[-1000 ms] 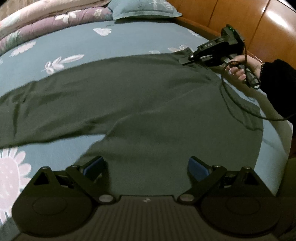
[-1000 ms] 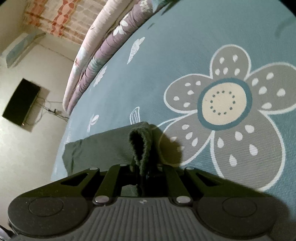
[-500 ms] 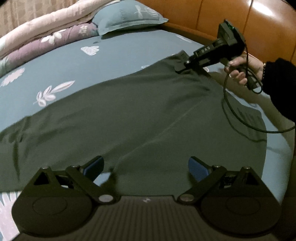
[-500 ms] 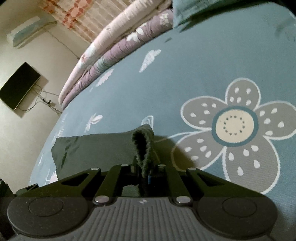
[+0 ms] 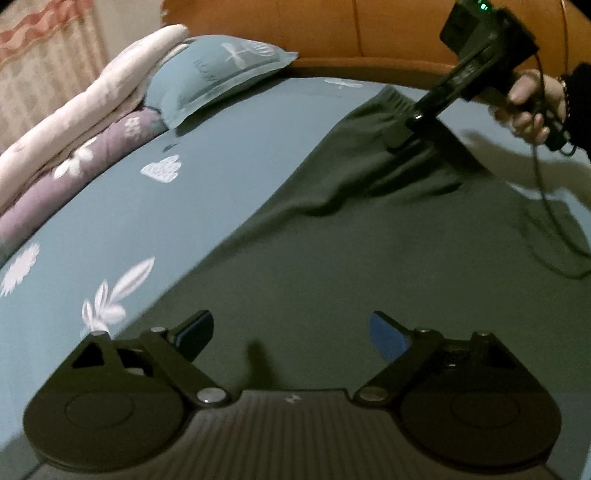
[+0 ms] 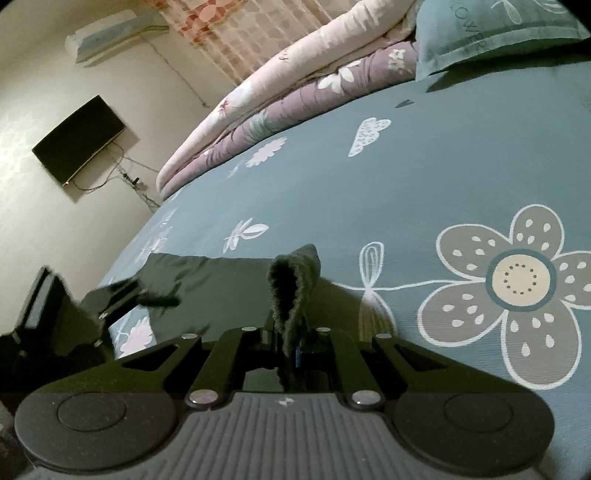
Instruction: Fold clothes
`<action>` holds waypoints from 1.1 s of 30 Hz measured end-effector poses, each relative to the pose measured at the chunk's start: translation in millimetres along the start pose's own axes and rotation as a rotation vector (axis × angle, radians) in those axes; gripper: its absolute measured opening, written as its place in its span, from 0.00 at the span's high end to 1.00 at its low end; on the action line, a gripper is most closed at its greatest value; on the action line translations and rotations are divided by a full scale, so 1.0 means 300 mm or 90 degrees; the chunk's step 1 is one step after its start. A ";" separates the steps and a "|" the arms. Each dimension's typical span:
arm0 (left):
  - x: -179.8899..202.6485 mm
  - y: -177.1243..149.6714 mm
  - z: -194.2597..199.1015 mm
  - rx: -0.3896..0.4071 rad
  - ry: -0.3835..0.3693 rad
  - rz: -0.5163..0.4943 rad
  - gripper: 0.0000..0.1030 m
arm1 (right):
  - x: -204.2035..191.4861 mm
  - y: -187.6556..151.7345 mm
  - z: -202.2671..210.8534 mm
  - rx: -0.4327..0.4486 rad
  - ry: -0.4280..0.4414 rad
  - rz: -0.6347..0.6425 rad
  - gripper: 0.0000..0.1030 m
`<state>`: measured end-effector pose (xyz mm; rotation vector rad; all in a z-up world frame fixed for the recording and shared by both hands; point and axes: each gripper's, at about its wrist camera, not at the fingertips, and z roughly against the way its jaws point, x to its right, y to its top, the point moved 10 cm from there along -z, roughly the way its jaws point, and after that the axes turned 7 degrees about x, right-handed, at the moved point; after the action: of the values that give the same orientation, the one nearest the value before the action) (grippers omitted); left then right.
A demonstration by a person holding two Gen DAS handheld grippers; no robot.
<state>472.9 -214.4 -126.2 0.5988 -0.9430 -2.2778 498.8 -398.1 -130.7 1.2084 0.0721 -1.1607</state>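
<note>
Dark green fabric of the garment (image 5: 332, 258) spreads over the blue flowered bedsheet (image 5: 184, 206), reaching from the near edge of the bed toward the orange headboard (image 5: 369, 33). The left wrist view shows the left gripper (image 5: 291, 332) with its blue-padded fingers spread wide apart and nothing between them, hovering over the cloth. Only that view shows the person's hand (image 5: 532, 107) at the far right, holding the right gripper (image 5: 400, 138), whose tip meets the garment's ribbed end near the headboard. The right wrist view shows what the other cannot: this gripper's fingers pressed together on a bunched, upright fold of the ribbed edge, pinched just ahead of the linkage. It also shows a large flower print on the sheet to the right, a wall-mounted screen (image 6: 79, 142) and an air conditioner (image 6: 110, 33). A folded quilt (image 6: 295, 74) and a pillow (image 5: 218, 77) lie along the bed's far edge in both views.
</note>
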 end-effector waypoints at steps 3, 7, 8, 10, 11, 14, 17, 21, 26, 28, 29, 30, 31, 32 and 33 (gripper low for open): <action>-0.041 0.016 -0.044 -0.007 -0.019 0.005 0.13 | -0.020 -0.007 0.014 0.000 0.010 0.008 0.91; -0.078 0.019 -0.092 -0.030 -0.048 0.010 0.23 | -0.026 -0.021 0.019 -0.004 0.012 0.009 0.91; -0.089 0.018 -0.104 -0.037 -0.049 0.008 0.26 | -0.027 -0.023 0.018 -0.004 0.012 0.010 0.91; -0.110 0.022 -0.127 -0.051 -0.076 0.011 0.31 | -0.030 -0.026 0.016 -0.006 0.016 0.011 0.91; -0.121 0.028 -0.134 -0.053 -0.090 0.011 0.31 | -0.031 -0.028 0.016 -0.007 0.018 0.012 0.90; -0.149 0.063 -0.149 -0.051 -0.158 0.005 0.31 | -0.032 -0.033 0.015 -0.013 0.027 0.015 0.90; -0.194 0.114 -0.181 -0.063 -0.216 0.004 0.32 | -0.034 -0.040 0.015 -0.020 0.036 0.019 0.90; -0.237 0.147 -0.271 -0.098 -0.245 0.000 0.39 | -0.044 -0.059 0.024 -0.029 0.053 0.032 0.90; -0.231 0.118 -0.351 -0.149 -0.269 -0.034 0.52 | -0.044 -0.077 0.039 -0.033 0.058 0.040 0.90; -0.219 0.100 -0.349 -0.155 -0.278 -0.048 0.53 | -0.043 -0.076 0.044 -0.029 0.058 0.043 0.90; -0.216 0.093 -0.345 -0.155 -0.275 -0.053 0.53 | -0.046 -0.075 0.047 -0.028 0.059 0.047 0.90; -0.214 0.085 -0.340 -0.156 -0.275 -0.054 0.53 | -0.050 -0.074 0.049 -0.027 0.060 0.052 0.90; -0.213 0.078 -0.335 -0.157 -0.275 -0.054 0.53 | -0.057 -0.075 0.051 -0.028 0.060 0.058 0.90; -0.212 0.072 -0.330 -0.157 -0.269 -0.061 0.53 | -0.067 -0.078 0.052 -0.028 0.059 0.067 0.90; -0.213 0.068 -0.322 -0.157 -0.265 -0.067 0.53 | -0.078 -0.081 0.055 -0.028 0.055 0.079 0.90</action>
<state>584.0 -229.0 -162.4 0.0677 -0.8077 -2.6200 461.7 -392.5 -126.4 1.2080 0.0868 -0.9943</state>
